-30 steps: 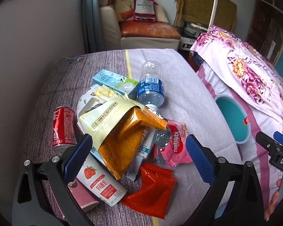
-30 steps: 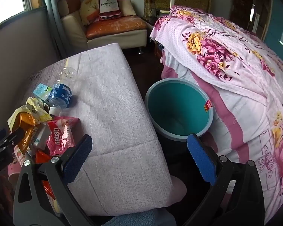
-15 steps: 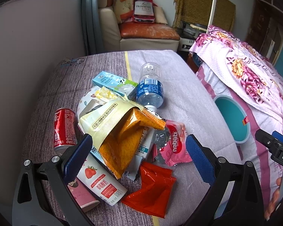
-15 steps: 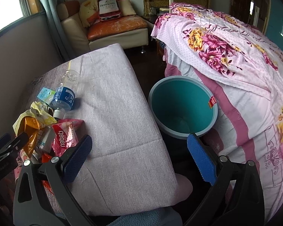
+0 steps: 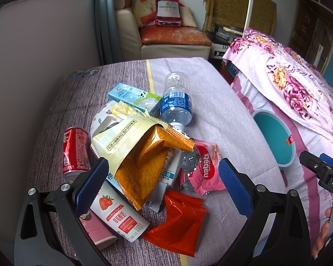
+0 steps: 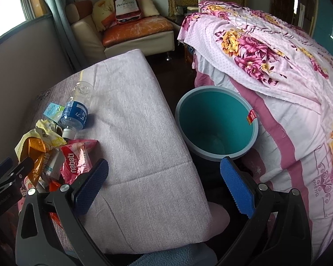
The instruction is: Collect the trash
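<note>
A heap of trash lies on the cloth-covered table (image 5: 222,119): a red cola can (image 5: 75,150), an orange-and-cream snack bag (image 5: 139,155), a pink nabati wrapper (image 5: 207,166), a red foil packet (image 5: 179,223), a strawberry milk carton (image 5: 119,217), a blue milk carton (image 5: 131,96) and a clear water bottle (image 5: 176,104). My left gripper (image 5: 162,184) hovers open over the near side of the heap, nothing between its pads. My right gripper (image 6: 164,188) is open above the table's right edge. A teal bin (image 6: 217,124) stands on the floor beside the table, with no trash visible inside.
A bed with a pink floral cover (image 6: 266,51) runs along the right, close behind the bin. A sofa (image 5: 173,37) with cushions and a bottle-shaped bag sits beyond the table. A grey partition (image 5: 40,44) borders the table's left side.
Both views shifted slightly: the right gripper swung a little right, bringing the bin nearer the centre. The trash heap has not moved. Both grippers stayed open.
</note>
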`<act>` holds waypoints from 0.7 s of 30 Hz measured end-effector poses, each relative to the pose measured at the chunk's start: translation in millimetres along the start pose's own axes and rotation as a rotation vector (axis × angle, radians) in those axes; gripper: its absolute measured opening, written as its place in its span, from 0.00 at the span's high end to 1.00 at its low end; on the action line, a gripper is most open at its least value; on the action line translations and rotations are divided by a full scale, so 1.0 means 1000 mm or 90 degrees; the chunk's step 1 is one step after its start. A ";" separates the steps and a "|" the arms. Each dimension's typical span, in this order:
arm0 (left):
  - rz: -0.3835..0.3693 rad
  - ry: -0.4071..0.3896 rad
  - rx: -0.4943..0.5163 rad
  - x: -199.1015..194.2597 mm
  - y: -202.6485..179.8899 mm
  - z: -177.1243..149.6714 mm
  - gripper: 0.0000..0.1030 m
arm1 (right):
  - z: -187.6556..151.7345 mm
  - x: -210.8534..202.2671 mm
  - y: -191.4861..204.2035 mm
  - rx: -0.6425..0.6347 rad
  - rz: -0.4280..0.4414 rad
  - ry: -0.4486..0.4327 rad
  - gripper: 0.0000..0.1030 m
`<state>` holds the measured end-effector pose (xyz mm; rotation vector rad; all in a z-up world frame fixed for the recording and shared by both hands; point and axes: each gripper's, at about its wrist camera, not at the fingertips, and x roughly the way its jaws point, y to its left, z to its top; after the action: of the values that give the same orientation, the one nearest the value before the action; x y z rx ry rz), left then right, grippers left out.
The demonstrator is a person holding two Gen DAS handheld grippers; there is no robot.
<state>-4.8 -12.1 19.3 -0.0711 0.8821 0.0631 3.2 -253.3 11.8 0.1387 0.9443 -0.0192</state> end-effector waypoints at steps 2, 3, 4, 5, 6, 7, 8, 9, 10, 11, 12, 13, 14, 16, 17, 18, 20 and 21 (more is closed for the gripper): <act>0.001 0.000 0.000 0.000 0.000 0.000 0.04 | 0.000 0.001 0.000 0.001 0.000 0.002 0.06; 0.001 0.000 -0.001 0.000 0.000 0.000 0.04 | 0.000 0.002 -0.001 0.001 0.000 0.003 0.06; 0.001 0.001 -0.001 0.001 0.001 0.000 0.04 | 0.000 0.003 -0.001 0.002 0.000 0.004 0.06; 0.000 0.000 -0.002 0.001 0.000 0.000 0.04 | 0.000 0.003 -0.001 0.003 0.000 0.004 0.06; 0.000 0.000 -0.001 0.001 0.000 -0.001 0.04 | -0.001 0.003 -0.001 0.003 0.001 0.004 0.06; 0.000 0.002 -0.002 0.001 0.000 0.000 0.04 | -0.001 0.003 -0.001 0.002 0.000 0.003 0.06; 0.000 0.002 -0.001 0.001 0.000 -0.002 0.04 | -0.001 0.003 -0.001 0.002 -0.001 0.003 0.06; 0.000 0.003 -0.002 0.001 0.000 -0.003 0.04 | -0.001 0.003 -0.001 0.002 0.000 0.004 0.06; 0.000 0.004 -0.002 0.001 0.001 -0.003 0.04 | -0.001 0.003 -0.001 0.002 0.000 0.005 0.06; 0.000 0.004 -0.002 0.002 0.001 -0.004 0.04 | -0.001 0.004 -0.001 0.002 -0.001 0.005 0.06; 0.001 0.003 -0.002 0.001 0.001 -0.004 0.04 | -0.001 0.005 -0.001 0.002 -0.001 0.005 0.06; 0.000 0.002 -0.001 0.001 0.000 -0.004 0.04 | -0.001 0.005 -0.001 0.002 -0.001 0.006 0.06; 0.000 0.002 -0.002 0.001 0.000 -0.004 0.04 | -0.001 0.005 -0.001 0.002 -0.001 0.006 0.06; 0.000 0.003 -0.001 0.001 -0.001 -0.004 0.04 | -0.002 0.006 -0.001 0.002 -0.002 0.007 0.06; 0.000 0.003 -0.001 0.001 0.000 -0.004 0.04 | -0.002 0.007 0.000 0.002 -0.002 0.008 0.06; 0.001 0.003 0.000 0.001 0.000 -0.004 0.04 | -0.002 0.008 0.000 0.002 -0.002 0.008 0.06; 0.000 0.004 0.000 0.002 0.000 -0.006 0.04 | -0.002 0.009 0.000 0.002 -0.002 0.009 0.06; 0.000 0.004 -0.001 0.002 0.002 -0.007 0.04 | -0.003 0.009 0.000 0.002 -0.002 0.010 0.06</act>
<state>-8.8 -11.1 13.0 -0.0720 0.8882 0.0635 6.4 -252.2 2.9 0.1400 0.9601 -0.0232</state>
